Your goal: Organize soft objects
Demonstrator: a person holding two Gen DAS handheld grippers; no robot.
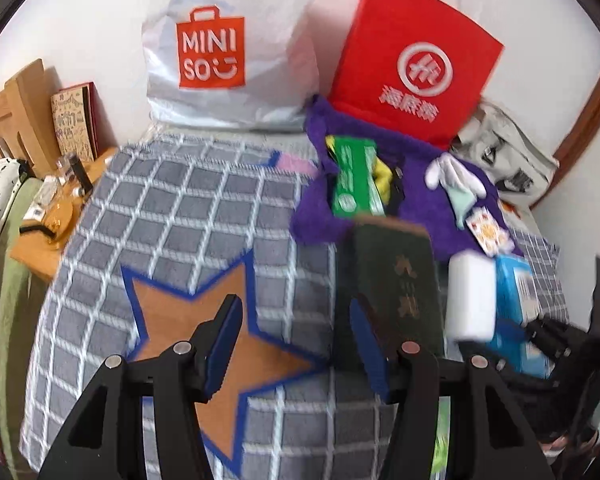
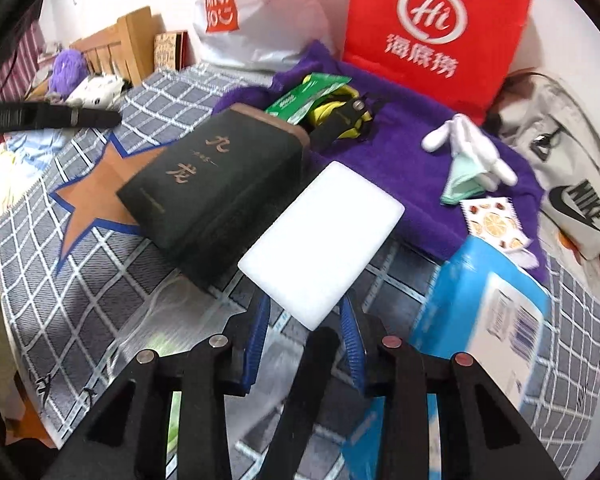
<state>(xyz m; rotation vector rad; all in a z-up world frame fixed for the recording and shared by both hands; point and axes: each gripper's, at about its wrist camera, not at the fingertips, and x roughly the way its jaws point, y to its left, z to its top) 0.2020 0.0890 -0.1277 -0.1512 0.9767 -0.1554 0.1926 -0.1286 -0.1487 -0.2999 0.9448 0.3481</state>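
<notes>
Left gripper (image 1: 296, 340) open, jaws wide apart, nothing between them, above a grey checked cover (image 1: 188, 208) bearing an orange star (image 1: 204, 332). Dark green box (image 1: 396, 280) lies just right of the right finger. White sponge block (image 1: 472, 296) raised beside it, in front of a blue carton (image 1: 516, 308). Purple towel (image 1: 428, 204) behind carries a green packet (image 1: 356, 176), a white plush toy (image 1: 456, 180) and a patterned sachet (image 1: 488, 232). MINISO bag (image 1: 228, 56) and red paper bag (image 1: 416, 64) stand against the wall
</notes>
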